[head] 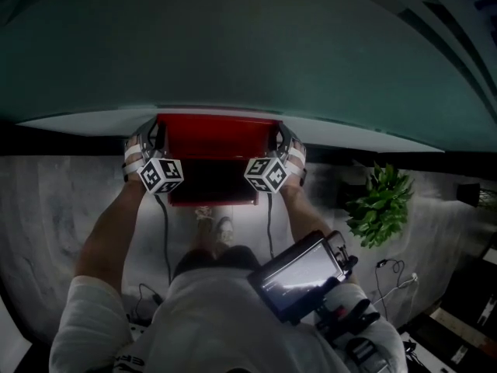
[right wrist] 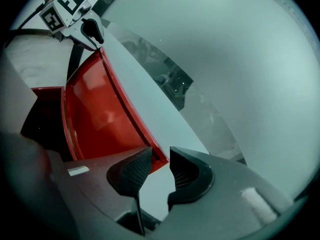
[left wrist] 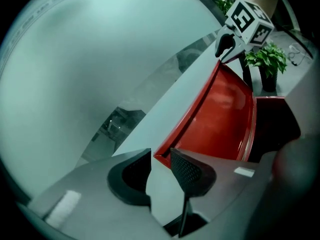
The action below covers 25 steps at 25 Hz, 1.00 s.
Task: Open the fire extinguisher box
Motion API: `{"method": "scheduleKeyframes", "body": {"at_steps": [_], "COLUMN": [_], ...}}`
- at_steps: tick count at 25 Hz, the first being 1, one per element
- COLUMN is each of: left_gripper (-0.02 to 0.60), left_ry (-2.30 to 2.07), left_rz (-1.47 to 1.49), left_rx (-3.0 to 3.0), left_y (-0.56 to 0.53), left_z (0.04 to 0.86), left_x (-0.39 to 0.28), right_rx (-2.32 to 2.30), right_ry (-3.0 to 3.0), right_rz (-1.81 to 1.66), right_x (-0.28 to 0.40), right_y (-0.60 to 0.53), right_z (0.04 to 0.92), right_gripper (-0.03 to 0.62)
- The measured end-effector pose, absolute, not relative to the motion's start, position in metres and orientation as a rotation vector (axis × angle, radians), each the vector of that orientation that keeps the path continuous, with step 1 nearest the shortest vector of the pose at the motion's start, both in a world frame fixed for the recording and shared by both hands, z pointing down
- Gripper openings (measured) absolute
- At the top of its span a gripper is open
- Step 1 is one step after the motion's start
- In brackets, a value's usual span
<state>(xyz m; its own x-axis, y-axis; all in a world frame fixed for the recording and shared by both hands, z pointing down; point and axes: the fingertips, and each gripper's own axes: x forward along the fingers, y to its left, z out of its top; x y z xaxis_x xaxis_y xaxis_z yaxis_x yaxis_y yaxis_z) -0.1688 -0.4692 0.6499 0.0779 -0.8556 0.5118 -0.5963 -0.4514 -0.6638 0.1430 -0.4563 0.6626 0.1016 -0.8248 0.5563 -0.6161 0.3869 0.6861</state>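
Observation:
The red fire extinguisher box (head: 211, 179) stands against the wall, its lid (head: 217, 134) swung up so the dark inside shows below it. My left gripper (head: 152, 140) is at the lid's upper left corner and my right gripper (head: 283, 141) at the upper right. In the left gripper view the lid (left wrist: 220, 119) has its corner between the jaws of the left gripper (left wrist: 161, 160), against one pad, with a gap to the other. In the right gripper view the lid (right wrist: 97, 114) sits likewise between the jaws of the right gripper (right wrist: 161, 158), touching one pad only. Both stand open.
A pale green wall (head: 248, 45) rises right behind the box, with a light ledge (head: 85, 121) along its foot. A potted plant (head: 380, 200) stands on the floor to the right. Cables (head: 392, 270) lie on the marbled floor. A dark device (head: 299, 274) hangs at the person's chest.

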Motion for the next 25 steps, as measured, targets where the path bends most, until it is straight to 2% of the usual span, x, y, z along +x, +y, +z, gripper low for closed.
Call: {"method": "scheduleKeyframes", "body": {"at_steps": [4, 8, 10, 25], "left_gripper": [0.112, 0.04, 0.006, 0.002], "left_ry": [1.572, 1.778, 1.851, 2.075], "left_rz": [-1.249, -1.116, -1.046, -0.644], "left_rx": [-2.13, -2.19, -2.212, -2.396], "left_y": [-0.458, -0.438, -0.423, -0.264], "left_z": [0.636, 0.611, 0.598, 0.511], "left_x": [-0.169, -0.174, -0.172, -0.165], "right_rx": [1.408, 1.535, 1.569, 1.582], "right_ry": [-1.657, -1.769, -1.839, -2.273], "right_rz": [-0.183, -0.054, -0.003, 0.259], "right_x": [0.146, 0.144, 0.14, 0.087], "right_y": [-0.447, -0.431, -0.419, -0.289], "right_z": [0.641, 0.608, 0.591, 0.502], "right_gripper": [0.082, 0.021, 0.014, 0.012]}}
